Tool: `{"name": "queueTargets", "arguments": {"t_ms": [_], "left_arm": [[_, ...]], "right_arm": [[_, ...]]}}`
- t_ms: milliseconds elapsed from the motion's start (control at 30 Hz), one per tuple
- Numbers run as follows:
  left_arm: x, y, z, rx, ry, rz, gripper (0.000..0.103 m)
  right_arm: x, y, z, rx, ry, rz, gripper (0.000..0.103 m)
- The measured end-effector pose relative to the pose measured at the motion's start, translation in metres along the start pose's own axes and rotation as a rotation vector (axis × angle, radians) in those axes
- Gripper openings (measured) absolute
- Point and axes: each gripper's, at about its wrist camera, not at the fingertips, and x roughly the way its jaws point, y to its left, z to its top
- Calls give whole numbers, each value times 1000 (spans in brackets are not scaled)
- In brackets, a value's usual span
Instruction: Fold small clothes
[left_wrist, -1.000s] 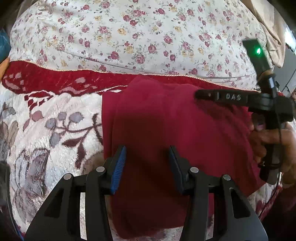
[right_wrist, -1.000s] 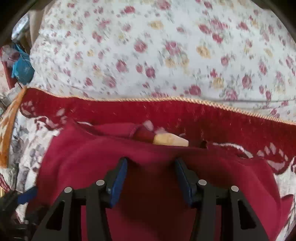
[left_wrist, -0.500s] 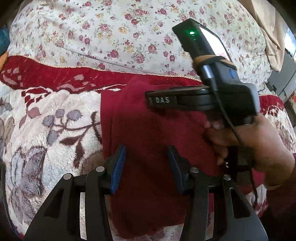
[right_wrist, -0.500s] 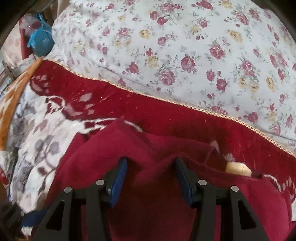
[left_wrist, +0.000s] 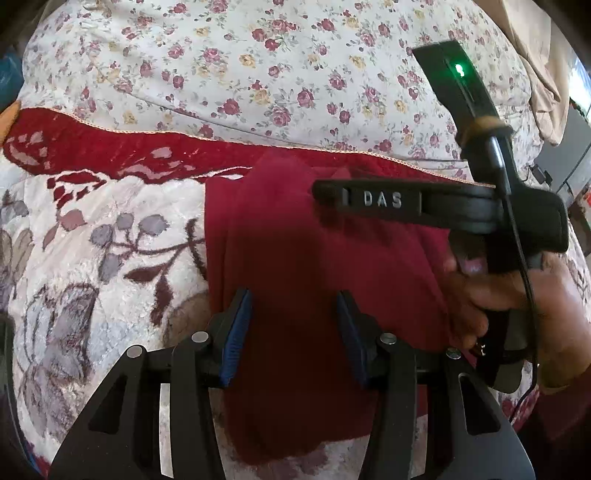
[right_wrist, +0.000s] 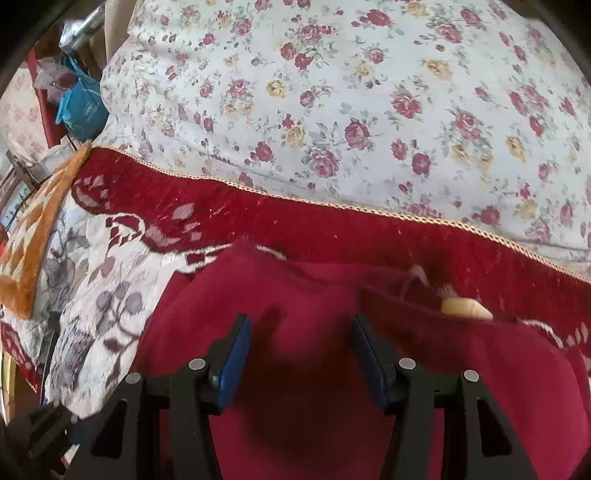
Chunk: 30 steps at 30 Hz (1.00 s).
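The red garment lies on the patterned blanket of the bed, just below the blanket's red border and the flowered sheet. It is already doubled into a narrow strip, I think, with one long edge straight on the blanket at my left side.

My left tool hovers over the near part of the garment. Its jaws stand about half open and the cloth passes under the gap; the pads do not press it, so I hold nothing there. My right tool is above the far part of the same garment, also about half open, with nothing pinched. In the left view I see my right hand on its handle.

I judge the cloth to be light, soft and quite limp, maybe a knit. It will sag and wrinkle if I lift it at one point only, and it may cling to the fluffy blanket. It is not fragile. The best place to take hold is the two corners of one short end, one tool on each, pinching all layers together so that the fold inside does not slip open. A pale small thing shows at the far edge; I cannot tell what it is.
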Motion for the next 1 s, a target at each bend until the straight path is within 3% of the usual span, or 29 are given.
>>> {"name": "queueTargets", "arguments": {"t_ms": [100,267,433,533,700,867,1000], "left_arm": [[-11,-5,-7,-16,12,8,47],[-27,-10,-20,-88,62,-105,47],[-39,-11,-30,-173,51,-148,51],[-46,-13,-32,-173,41,-166,51],[-54,-6,-35,-236,66,-277,51],[-56,-11,-40,-244,107,-350,51],[-58,-26,-49,-202,131,-348,51]], "right_arm": [[3,1,-7,-16,14,2,55],[3,3,-5,-7,31,-7,55],[-7,4,-1,-17,47,-15,55],[-13,1,-1,-13,58,-30,55],[-18,0,1,-13,82,-56,55],[-20,6,1,-19,107,-71,55],[-21,11,0,-28,133,-86,55]]}}
